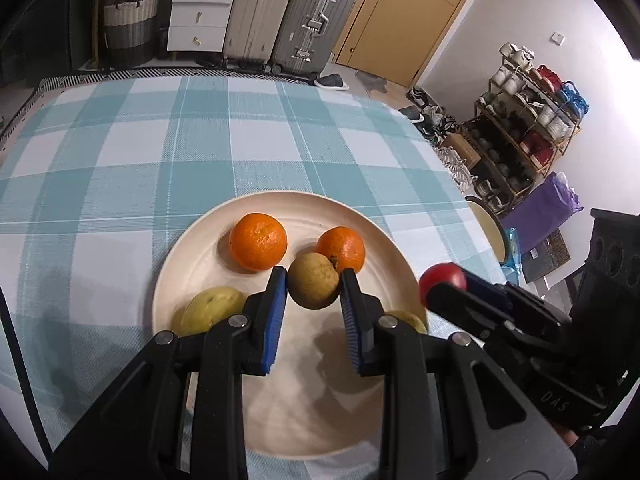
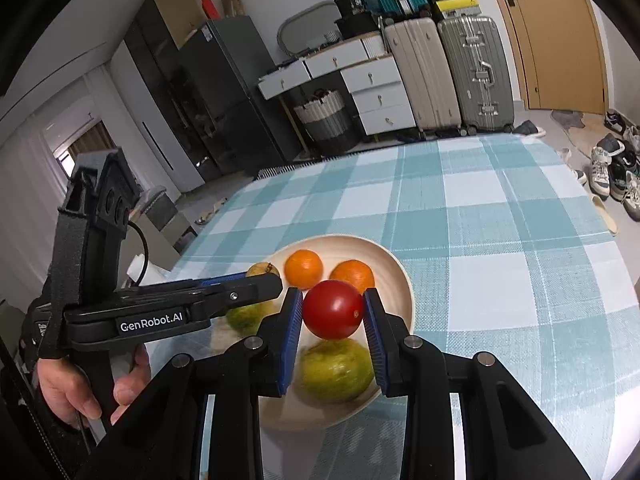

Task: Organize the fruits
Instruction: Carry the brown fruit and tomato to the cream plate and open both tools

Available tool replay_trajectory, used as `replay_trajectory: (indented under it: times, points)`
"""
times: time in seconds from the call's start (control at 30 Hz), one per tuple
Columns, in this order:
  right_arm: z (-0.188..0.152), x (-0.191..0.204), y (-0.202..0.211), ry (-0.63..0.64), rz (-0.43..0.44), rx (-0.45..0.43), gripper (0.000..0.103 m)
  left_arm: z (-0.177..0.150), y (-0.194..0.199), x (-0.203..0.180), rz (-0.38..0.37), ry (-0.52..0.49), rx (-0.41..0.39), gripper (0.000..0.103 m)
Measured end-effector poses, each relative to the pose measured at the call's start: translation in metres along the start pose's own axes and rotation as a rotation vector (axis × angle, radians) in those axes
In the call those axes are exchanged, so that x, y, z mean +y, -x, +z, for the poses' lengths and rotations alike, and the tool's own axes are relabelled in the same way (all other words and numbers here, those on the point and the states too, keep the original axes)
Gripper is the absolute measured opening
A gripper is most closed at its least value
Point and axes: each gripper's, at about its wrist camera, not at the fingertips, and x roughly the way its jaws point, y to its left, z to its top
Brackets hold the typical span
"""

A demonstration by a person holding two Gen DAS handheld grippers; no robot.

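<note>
My left gripper [image 1: 313,276] is shut on a round yellow-brown fruit [image 1: 314,292], held just above a cream plate [image 1: 224,216]. Two oranges [image 1: 259,247] [image 1: 342,249] lie at the plate's far side. A yellow-green fruit [image 1: 212,308] rests at its left, and another [image 1: 404,320] is half hidden behind my right finger. In the right wrist view my right gripper [image 2: 332,296] is shut on a red tomato [image 2: 333,309] over the plate [image 2: 396,280], above a green-yellow fruit [image 2: 335,370]. The left gripper [image 2: 276,280] reaches in from the left.
The plate sits on a blue-and-white checked tablecloth [image 1: 160,140] near the table's right edge [image 1: 460,184]. Past that edge stand a shoe rack [image 1: 520,132] and a purple bag [image 1: 540,208]. Suitcases [image 1: 288,16] and white drawers [image 1: 200,12] line the far wall. A hand [image 2: 72,392] holds the left gripper's handle.
</note>
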Motion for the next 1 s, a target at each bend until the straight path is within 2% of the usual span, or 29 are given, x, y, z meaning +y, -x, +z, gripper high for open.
replay_trajectory:
  times: [0.2,0.43,0.47,0.5,0.53,0.57,0.7,1.0]
  points:
    - [0.002,-0.010,-0.016,-0.003,-0.008,0.014,0.031,0.004,-0.021,0.005,0.007,0.022,0.033,0.024]
    - [0.006,-0.015,-0.031,-0.004,-0.023,0.050,0.032,0.008,-0.027,0.002,0.001,0.014,0.033,0.024]
    - [0.006,-0.016,-0.033,-0.007,-0.019,0.056,0.032,0.008,-0.026,0.003,-0.007,0.017,0.025,0.024]
    - [0.005,-0.017,-0.034,-0.015,-0.017,0.056,0.041,0.008,-0.023,0.002,0.004,0.014,0.018,0.024]
    - [0.005,-0.018,-0.032,-0.025,-0.012,0.041,0.052,0.008,-0.021,0.002,0.014,0.010,0.013,0.024]
    - [0.005,-0.019,-0.028,-0.031,-0.012,0.019,0.053,0.008,-0.019,0.002,0.015,0.005,0.009,0.024]
    - [0.005,-0.016,-0.014,-0.030,-0.001,-0.024,0.053,0.005,-0.009,0.003,0.017,0.007,-0.001,0.024]
    - [-0.001,-0.004,0.019,-0.025,-0.016,-0.058,0.054,-0.012,0.032,-0.005,0.037,-0.016,-0.048,0.024]
